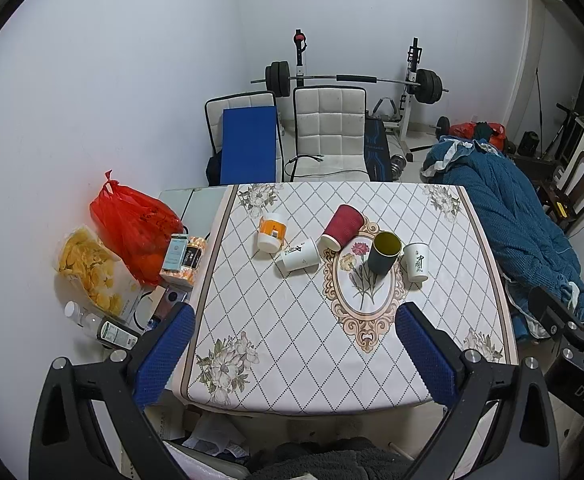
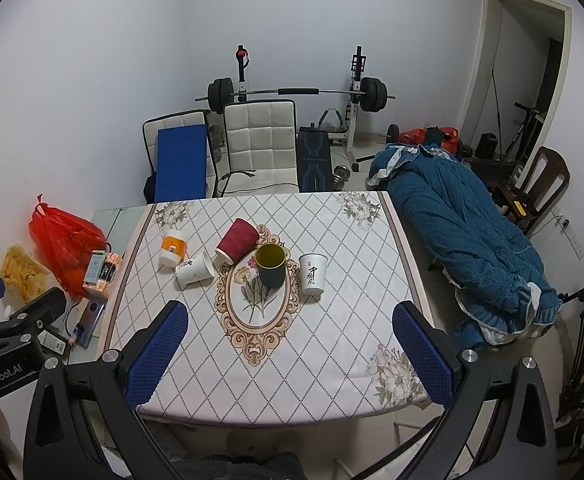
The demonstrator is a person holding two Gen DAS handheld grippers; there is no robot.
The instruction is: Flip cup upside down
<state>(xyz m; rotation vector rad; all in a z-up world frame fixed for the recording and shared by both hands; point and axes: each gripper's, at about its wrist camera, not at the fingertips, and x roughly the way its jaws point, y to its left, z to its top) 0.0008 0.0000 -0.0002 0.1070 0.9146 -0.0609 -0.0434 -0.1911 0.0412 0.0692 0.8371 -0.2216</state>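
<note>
Several cups stand mid-table on a patterned tablecloth [image 1: 292, 340]. A dark cup with a gold inside [image 1: 383, 253] [image 2: 271, 265] stands upright, mouth up. A white paper cup with black characters [image 1: 417, 262] [image 2: 312, 274] stands upright to its right. A red ribbed cup [image 1: 342, 222] [image 2: 237, 240] and a second white cup [image 1: 299, 255] [image 2: 194, 268] lie on their sides. My left gripper [image 1: 295, 354] and right gripper [image 2: 290, 354] are open and empty above the table's near edge, well short of the cups.
An orange-labelled white jar [image 1: 272, 232] lies left of the cups. A red bag [image 1: 132, 228], a chip bag [image 1: 92, 268] and boxes crowd the table's left strip. A blue quilted garment [image 2: 471, 240] lies on the right. Chairs and a barbell rack stand behind.
</note>
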